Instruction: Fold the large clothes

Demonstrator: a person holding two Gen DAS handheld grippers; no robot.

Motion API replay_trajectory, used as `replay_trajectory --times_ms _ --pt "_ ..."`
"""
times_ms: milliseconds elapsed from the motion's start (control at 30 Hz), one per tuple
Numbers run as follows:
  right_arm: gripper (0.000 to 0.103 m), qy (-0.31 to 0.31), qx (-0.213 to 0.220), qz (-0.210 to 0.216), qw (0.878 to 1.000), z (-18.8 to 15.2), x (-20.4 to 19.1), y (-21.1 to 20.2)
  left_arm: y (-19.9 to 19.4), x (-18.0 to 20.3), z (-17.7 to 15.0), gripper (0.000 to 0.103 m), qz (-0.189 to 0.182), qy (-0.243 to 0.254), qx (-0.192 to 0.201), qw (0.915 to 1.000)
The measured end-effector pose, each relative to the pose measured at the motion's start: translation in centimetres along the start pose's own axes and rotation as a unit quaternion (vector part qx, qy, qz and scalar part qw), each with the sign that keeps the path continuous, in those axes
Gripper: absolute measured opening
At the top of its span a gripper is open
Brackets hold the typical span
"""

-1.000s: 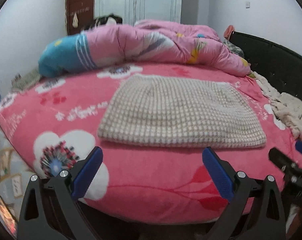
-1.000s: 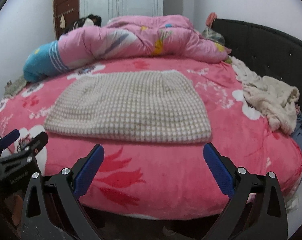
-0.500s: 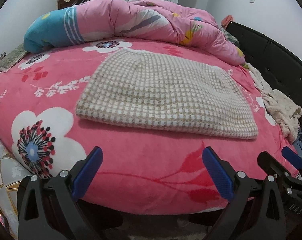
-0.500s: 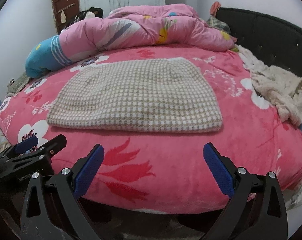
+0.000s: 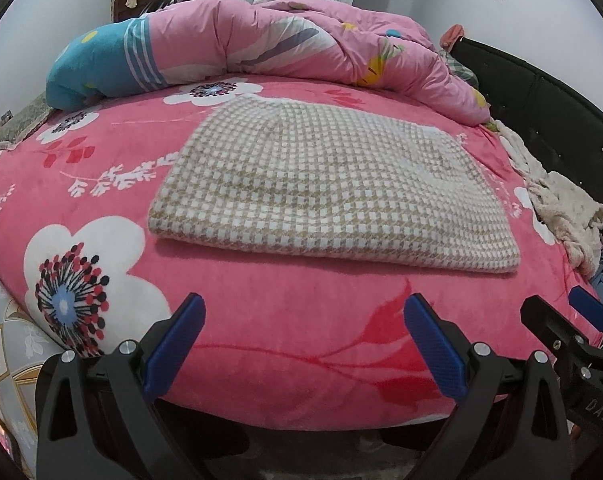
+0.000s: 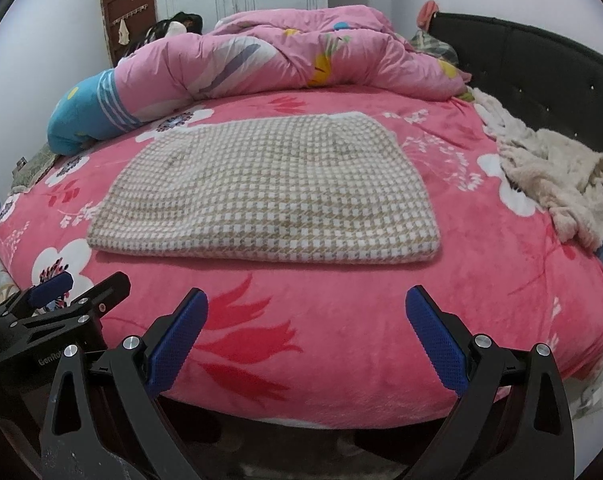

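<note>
Both left gripper [image 5: 303, 322] and right gripper [image 6: 306, 318] are hovering level, jaws spread wide and empty, fuzzy rectangular houndstooth garment [image 6: 269, 196] lying ahead on plush pink bedspread [image 6: 341, 340].

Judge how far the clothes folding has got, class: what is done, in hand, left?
Done: the checked garment lies folded flat on the pink bed. In hand: nothing; the left gripper and right gripper are open, short of it. Left: perhaps another fold, and the crumpled cream garment.
</note>
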State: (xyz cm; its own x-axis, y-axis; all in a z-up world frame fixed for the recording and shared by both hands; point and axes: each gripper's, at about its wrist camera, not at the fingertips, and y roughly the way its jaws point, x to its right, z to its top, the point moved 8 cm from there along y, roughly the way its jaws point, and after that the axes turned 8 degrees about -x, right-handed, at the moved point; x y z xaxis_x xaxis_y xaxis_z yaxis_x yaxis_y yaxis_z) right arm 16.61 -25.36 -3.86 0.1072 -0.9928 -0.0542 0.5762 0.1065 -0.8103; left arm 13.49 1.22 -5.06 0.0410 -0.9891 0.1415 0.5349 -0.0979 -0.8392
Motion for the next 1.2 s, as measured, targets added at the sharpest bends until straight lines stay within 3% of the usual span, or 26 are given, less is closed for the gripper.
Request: replay_trajectory --times_ms 1200 --pt "0.095 -0.012 -0.004 -0.003 1.0 -0.2 0.9 0.4 0.7 0.4 -1.2 0.098 -0.005 -0.001 -0.027 0.9996"
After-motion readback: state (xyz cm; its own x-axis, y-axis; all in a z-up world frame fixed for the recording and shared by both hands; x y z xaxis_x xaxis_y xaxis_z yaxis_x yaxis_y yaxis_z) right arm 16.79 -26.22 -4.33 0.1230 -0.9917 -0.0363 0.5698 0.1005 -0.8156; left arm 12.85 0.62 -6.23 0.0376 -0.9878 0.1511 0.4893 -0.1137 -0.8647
